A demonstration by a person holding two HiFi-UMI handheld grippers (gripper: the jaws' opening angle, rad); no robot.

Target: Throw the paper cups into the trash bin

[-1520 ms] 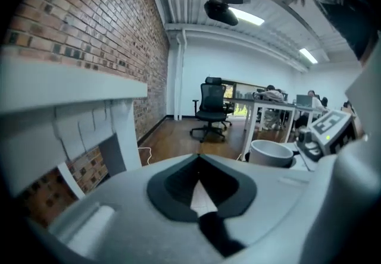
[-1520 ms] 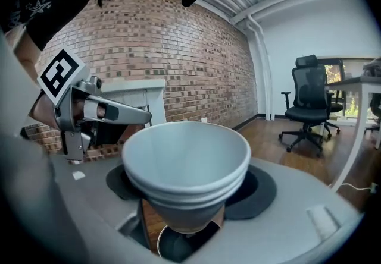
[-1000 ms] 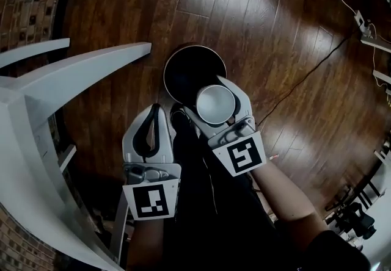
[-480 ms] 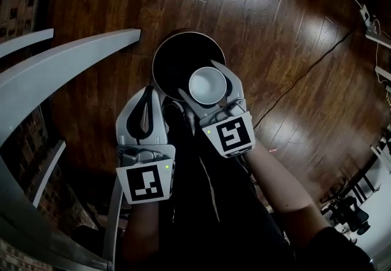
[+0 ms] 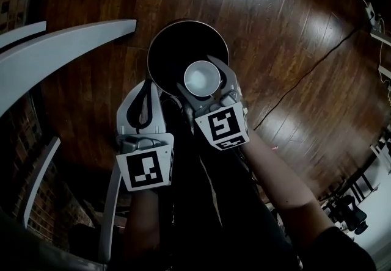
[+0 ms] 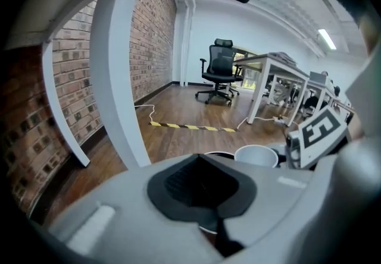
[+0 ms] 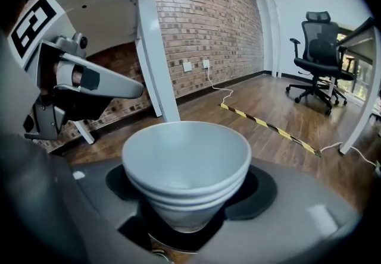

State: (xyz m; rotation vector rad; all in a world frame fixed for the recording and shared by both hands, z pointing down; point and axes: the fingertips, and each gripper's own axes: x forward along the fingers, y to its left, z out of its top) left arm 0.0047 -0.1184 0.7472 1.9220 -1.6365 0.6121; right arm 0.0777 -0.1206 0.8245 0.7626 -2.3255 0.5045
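The right gripper [image 5: 202, 78] clamps a nested stack of paper cups [image 7: 186, 162] between widely spread jaws. The cups sit mouth up, directly above the open trash bin [image 5: 168, 50]. The left gripper [image 5: 146, 90] hangs just beside the trash bin's near rim, its jaws together and empty.

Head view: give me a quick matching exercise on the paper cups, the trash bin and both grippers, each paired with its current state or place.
Things:
1. paper cups
2. trash bin
3. left gripper
4. right gripper

States:
A. jaws together, nothing between them
B. black, standing on the wood floor
C. white, stacked, held over the bin's opening
D. clamped on the cups

Pairs: 1-C, 2-B, 3-A, 4-D
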